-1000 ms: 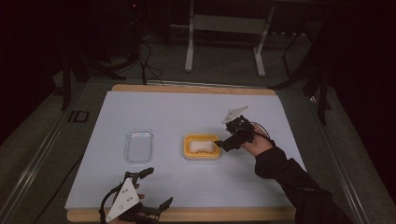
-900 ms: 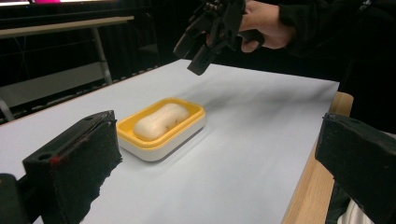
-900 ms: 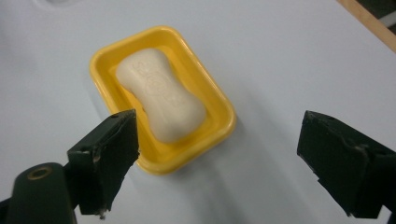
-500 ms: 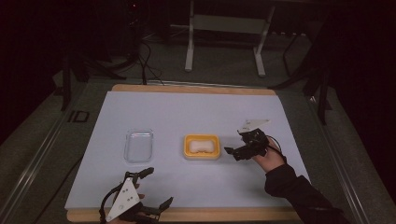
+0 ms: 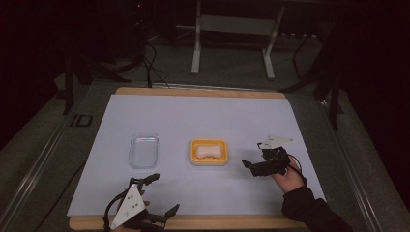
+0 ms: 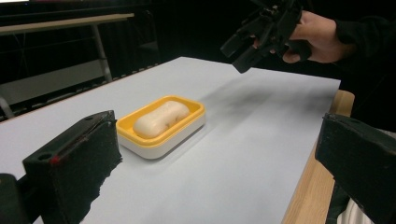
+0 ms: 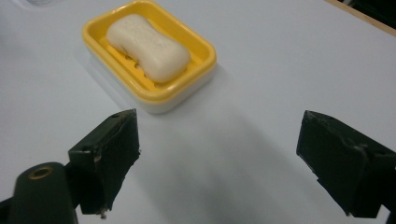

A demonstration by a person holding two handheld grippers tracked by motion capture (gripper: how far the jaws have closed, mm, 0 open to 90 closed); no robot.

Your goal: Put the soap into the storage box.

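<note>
Soap (image 7: 148, 46): pale bar, lying flat inside the yellow soap dish (image 5: 208, 152), near mid-table.
Soap dish contents: one bar; ribbed floor visible beside it.
Clear tray (image 5: 143, 151): left of the dish, apart from it; seems empty, though the high view is too dim to be sure.
Right gripper (image 5: 258, 166): jaws wide apart, holding nothing; raised just right of the dish, jaws pointing toward it.
Left gripper (image 5: 162, 195): jaws spread, holding nothing; at the near table edge.
Table (image 5: 203, 116): pale sheet, wooden rim.
Progress: judged settled for the soap, seated in its dish; neither gripper touches anything. Remaining: possibly the clear tray, untouched.
</note>
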